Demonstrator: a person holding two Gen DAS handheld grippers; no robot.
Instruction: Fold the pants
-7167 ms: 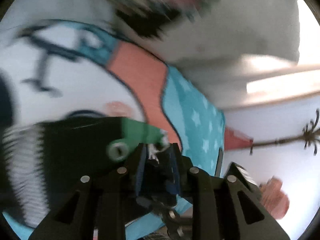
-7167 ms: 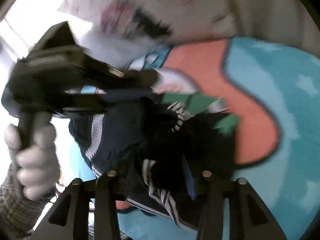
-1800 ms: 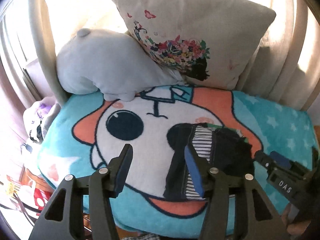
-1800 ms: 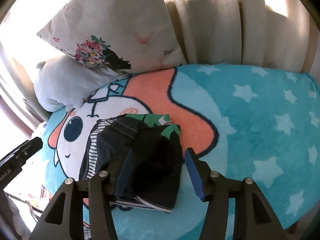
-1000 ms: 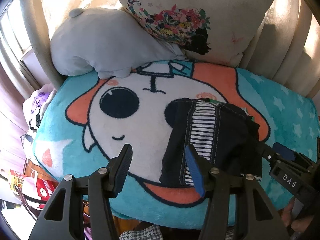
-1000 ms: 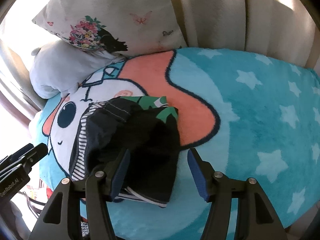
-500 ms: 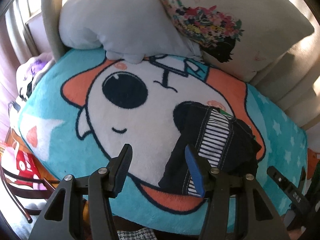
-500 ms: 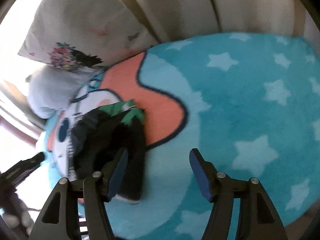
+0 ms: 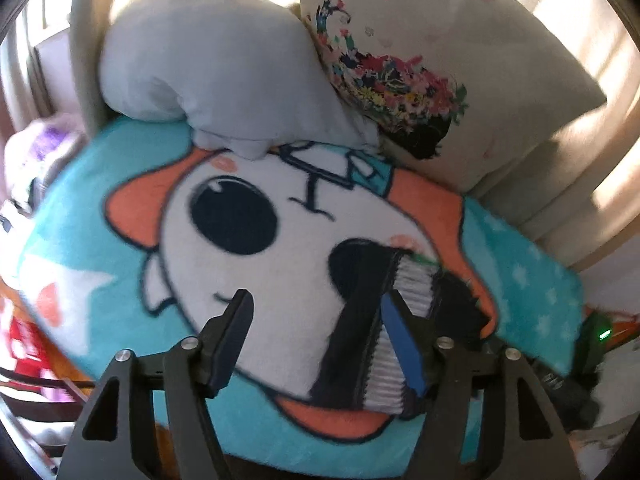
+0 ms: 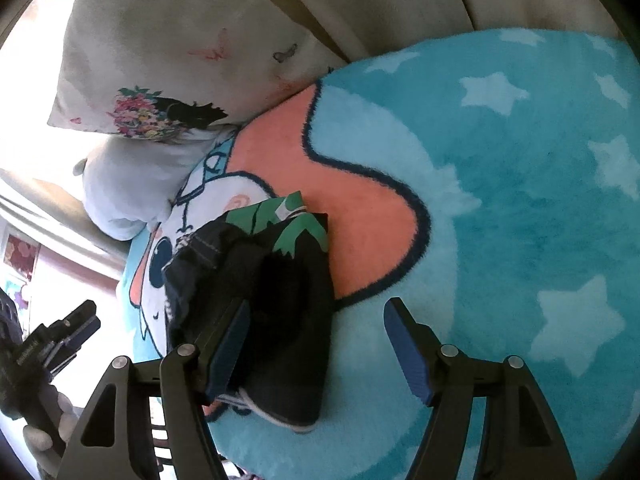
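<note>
Dark folded pants with a striped waistband [image 10: 276,304] are seen lengthwise left of the empty, wide-open right gripper [image 10: 316,340]; the left gripper [image 9: 320,336] is likewise spread, unloaded.

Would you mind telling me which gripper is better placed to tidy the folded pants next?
Probably the left gripper: it is open, with the pants just ahead of its fingers. The right gripper is open too, but faces mostly bare blanket.

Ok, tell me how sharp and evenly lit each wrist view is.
Left wrist view: motion-smeared, the folded pants and blanket soft-edged, sun patches at upper right. Right wrist view: sharper, stars on the blanket crisp, but the upper left behind the floral pillow is blown out white. Both bend at the fisheye rim.
</note>
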